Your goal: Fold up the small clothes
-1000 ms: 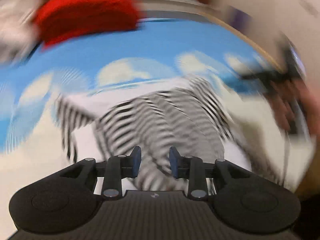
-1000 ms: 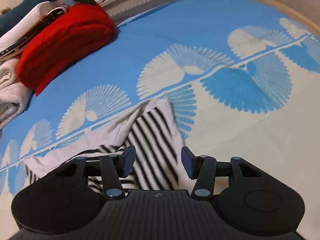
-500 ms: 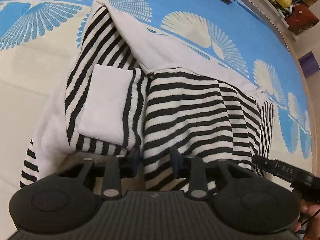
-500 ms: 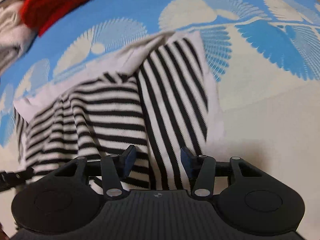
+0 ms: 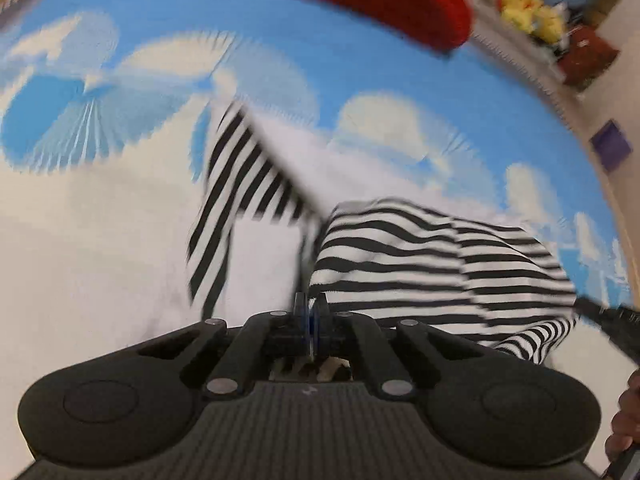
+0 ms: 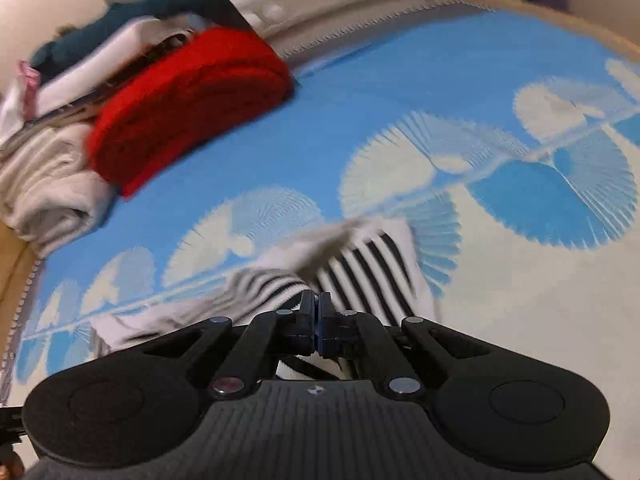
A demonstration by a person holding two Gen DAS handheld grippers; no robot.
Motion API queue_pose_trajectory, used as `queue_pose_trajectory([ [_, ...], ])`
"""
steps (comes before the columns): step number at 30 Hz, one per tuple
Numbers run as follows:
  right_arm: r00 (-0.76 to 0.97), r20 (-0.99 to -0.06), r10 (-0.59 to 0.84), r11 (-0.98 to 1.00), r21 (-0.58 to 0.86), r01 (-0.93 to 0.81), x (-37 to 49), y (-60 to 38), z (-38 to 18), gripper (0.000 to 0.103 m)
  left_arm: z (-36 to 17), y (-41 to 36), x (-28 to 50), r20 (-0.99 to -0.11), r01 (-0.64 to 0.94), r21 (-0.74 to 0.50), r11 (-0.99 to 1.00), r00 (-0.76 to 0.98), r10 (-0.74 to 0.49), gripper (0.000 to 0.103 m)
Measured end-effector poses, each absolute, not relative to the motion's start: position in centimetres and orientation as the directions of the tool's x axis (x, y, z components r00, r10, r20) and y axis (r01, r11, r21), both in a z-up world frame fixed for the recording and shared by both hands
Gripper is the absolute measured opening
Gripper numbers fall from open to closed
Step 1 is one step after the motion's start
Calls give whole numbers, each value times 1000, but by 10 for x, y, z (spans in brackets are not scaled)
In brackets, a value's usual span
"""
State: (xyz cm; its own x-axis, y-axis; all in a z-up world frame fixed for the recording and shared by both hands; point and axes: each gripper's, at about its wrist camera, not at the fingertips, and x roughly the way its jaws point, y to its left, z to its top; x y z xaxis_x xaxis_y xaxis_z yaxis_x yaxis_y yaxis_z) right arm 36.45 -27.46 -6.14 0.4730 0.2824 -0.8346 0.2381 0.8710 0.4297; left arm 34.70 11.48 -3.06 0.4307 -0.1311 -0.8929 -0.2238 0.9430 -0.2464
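Note:
A black-and-white striped garment [image 5: 440, 256] with white panels lies crumpled on the blue-and-white patterned bedsheet [image 5: 100, 260]. My left gripper [image 5: 311, 312] has its jaws closing to a pinch on the garment's near edge, and striped cloth shows under the fingers. In the right wrist view the same garment [image 6: 372, 268] lies just ahead. My right gripper [image 6: 319, 312] likewise has its jaws closing tight on the near edge, with striped fabric bunched below them. Both views are blurred by motion.
A folded red garment [image 6: 188, 96] rests at the far side of the bed beside a pile of pale and teal clothes [image 6: 48, 184]. Yellow plush toys [image 5: 528, 4] sit on a shelf beyond the bed's edge. A hand [image 5: 624, 420] shows at the lower right.
Both grippers came down onto the striped garment and went from open to pinched on its near edge. The left view swung so that the red garment now sits at the top.

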Motion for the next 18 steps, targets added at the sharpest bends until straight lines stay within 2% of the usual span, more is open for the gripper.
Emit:
queue_pose_trajectory([
  [2,335,-901,274,875,379,303,364,-275,-91,0,-44,121,347,-915,-266,-246,932,380,-133,6],
  [4,271,-920,284,857,370,358,362,-277,-105,1,-47,127,346,-920,-305,-270,913,363,-150,11],
  [5,257,-926,278,856,360,372,363,-277,-106,5,-44,129,346,-917,-309,-284,907,364,-163,16],
  [7,276,-919,283,847,374,377,363,-276,-101,5,-35,128,344,-904,-303,-315,899,385,-187,27],
  [8,294,-910,292,837,392,381,362,-277,-96,10,-30,127,344,-897,-296,-330,896,394,-200,32],
  [10,328,-891,312,814,429,391,358,-279,-88,16,-25,125,343,-891,-291,-347,892,398,-217,34],
  [14,313,-869,382,786,484,385,363,-277,-88,20,-22,125,341,-902,-312,-350,883,366,-228,34],
  [18,301,-868,394,756,493,430,363,-277,-88,21,-21,129,338,-905,-357,-370,857,345,-247,34],
])
